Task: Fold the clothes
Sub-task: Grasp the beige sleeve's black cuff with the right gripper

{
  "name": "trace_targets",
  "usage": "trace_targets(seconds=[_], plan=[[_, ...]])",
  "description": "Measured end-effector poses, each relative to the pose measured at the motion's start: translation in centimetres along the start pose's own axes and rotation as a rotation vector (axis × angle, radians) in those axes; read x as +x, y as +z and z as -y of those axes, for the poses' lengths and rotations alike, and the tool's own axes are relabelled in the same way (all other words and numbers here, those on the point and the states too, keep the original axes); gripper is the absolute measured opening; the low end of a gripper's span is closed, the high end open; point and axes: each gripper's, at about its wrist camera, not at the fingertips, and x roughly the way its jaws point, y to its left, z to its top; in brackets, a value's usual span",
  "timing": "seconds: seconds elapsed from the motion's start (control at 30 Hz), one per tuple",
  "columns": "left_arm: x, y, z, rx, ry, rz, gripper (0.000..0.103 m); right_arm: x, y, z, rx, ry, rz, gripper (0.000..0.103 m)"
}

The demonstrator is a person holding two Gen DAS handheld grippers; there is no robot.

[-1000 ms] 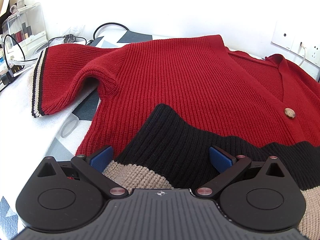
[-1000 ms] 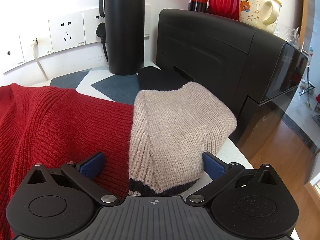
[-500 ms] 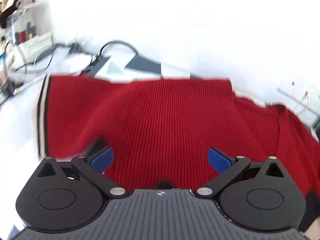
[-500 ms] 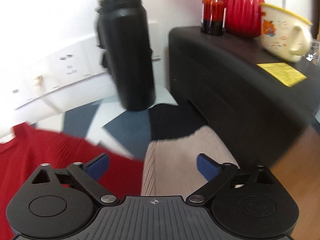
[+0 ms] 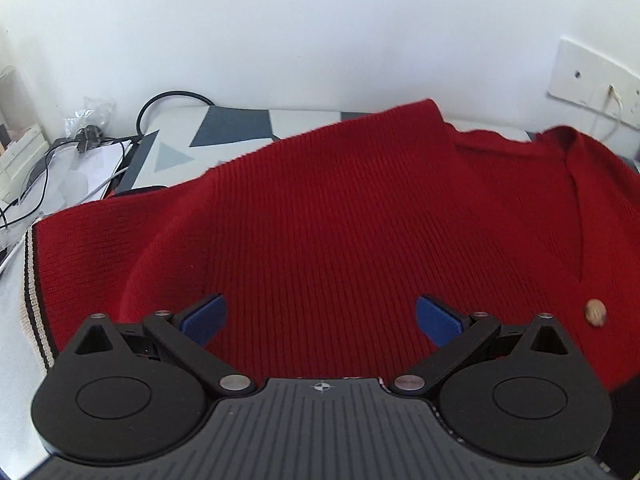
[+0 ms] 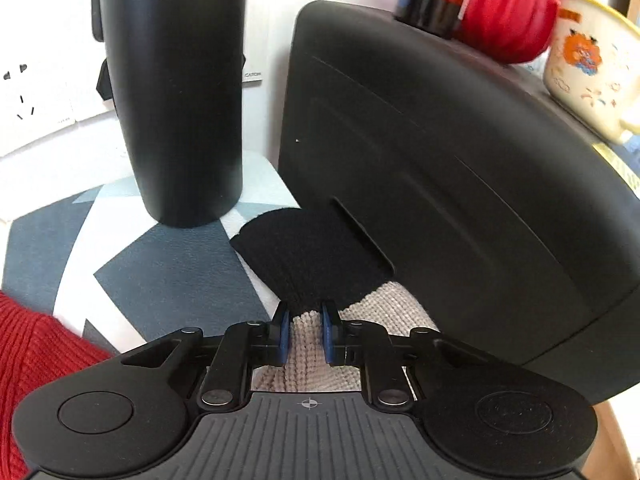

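- The right claw (image 6: 304,332) is closing, and its blue pads are pinching the beige knit of the sleeve (image 6: 320,360).
- The sleeve's black end (image 6: 308,256) is pointing away from the claw, touching the big black box (image 6: 460,184).
- The left claw (image 5: 320,316) is gaping wide over the red sweater (image 5: 340,220), holding nothing.
- The ribbed sweater is lying spread across the table (image 5: 240,128), with its neck toward the white wall and its striped cuff (image 5: 32,280) out to the left.
- A tall black bottle (image 6: 176,88) is standing on the grey and white table cover (image 6: 168,280).
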Motion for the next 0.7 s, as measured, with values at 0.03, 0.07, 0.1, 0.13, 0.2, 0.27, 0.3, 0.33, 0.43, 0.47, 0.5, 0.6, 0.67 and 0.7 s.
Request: trace_targets(seconds=[0.03, 0.07, 0.1, 0.13, 0.2, 0.27, 0.3, 0.33, 0.43, 0.47, 0.5, 0.6, 0.67, 0.7], plan=[[-0.1, -0.1, 0.4, 0.003, -0.005, -0.004, 0.103, -0.4, 0.0, 0.3, 0.018, 0.017, 0.004, 0.013], [-0.3, 0.0, 0.9, -0.001, -0.018, -0.008, 0.103, -1.0, -0.1, 0.6, 0.034, 0.038, 0.014, 0.013], [-0.4, 0.1, 1.3, -0.004, -0.033, -0.011, 0.103, -2.2, -0.2, 0.5, 0.038, 0.074, 0.040, 0.013], [-0.6, 0.2, 1.8, -0.005, -0.053, -0.014, 0.103, -3.5, -0.3, 0.4, 0.043, 0.111, 0.067, 0.013], [-0.8, 0.4, 2.6, 0.001, -0.089, -0.017, 0.103, -6.1, -0.5, 0.3, 0.051, 0.184, 0.120, 0.013], [-0.9, 0.3, 3.2, 0.018, -0.115, -0.016, 0.103, -8.7, -0.8, -0.1, 0.062, 0.271, 0.160, 0.013], [-0.8, 0.1, 3.4, 0.028, -0.128, -0.019, 0.103, -9.9, -1.0, -0.4, 0.072, 0.319, 0.170, 0.013], [-0.7, -0.1, 3.4, 0.033, -0.137, -0.023, 0.103, -10.9, -1.3, -0.7, 0.080, 0.362, 0.173, 0.013], [-0.4, -0.6, 3.1, 0.037, -0.161, -0.039, 0.103, -13.6, -2.3, -2.5, 0.090, 0.484, 0.167, 0.013], [-0.4, -0.8, 2.8, 0.032, -0.169, -0.045, 0.103, -14.2, -2.7, -3.4, 0.088, 0.514, 0.162, 0.013], [-0.3, -0.8, 2.4, 0.029, -0.178, -0.050, 0.103, -14.9, -3.2, -4.5, 0.085, 0.542, 0.154, 0.013], [-0.2, -0.7, 1.2, 0.027, -0.179, -0.044, 0.103, -16.7, -4.3, -8.5, 0.058, 0.607, 0.136, 0.013], [-0.3, -0.6, 0.2, 0.017, -0.175, -0.034, 0.103, -17.4, -5.0, -11.3, 0.033, 0.645, 0.133, 0.013], [-0.3, -0.5, -0.4, 0.007, -0.175, -0.030, 0.103, -17.8, -5.3, -12.6, 0.022, 0.666, 0.133, 0.013]])
